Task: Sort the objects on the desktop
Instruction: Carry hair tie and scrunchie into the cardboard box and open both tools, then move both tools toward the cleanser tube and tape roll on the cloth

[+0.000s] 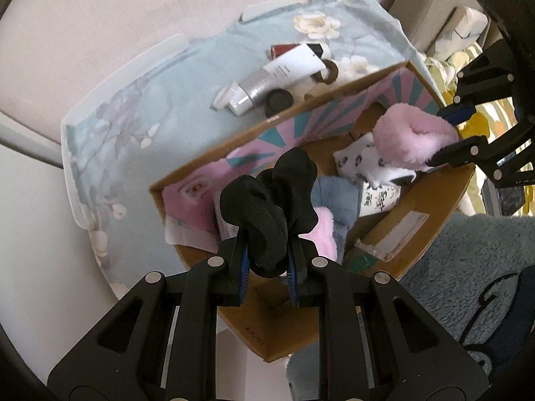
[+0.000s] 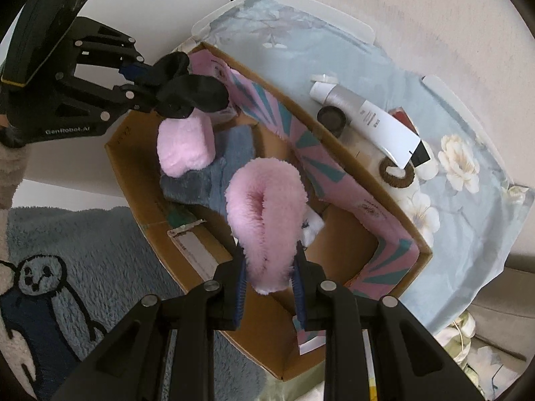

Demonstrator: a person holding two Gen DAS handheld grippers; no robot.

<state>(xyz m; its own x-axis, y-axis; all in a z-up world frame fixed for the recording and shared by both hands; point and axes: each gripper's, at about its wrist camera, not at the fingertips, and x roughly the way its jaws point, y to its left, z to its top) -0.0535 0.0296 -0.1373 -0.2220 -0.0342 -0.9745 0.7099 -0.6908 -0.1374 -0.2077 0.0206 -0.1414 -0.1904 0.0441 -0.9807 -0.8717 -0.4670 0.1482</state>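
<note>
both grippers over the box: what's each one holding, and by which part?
Left gripper is shut on a black sock, pinched at its near end. Right gripper is shut on a rolled pink fluffy sock, clamped across its near end.
</note>
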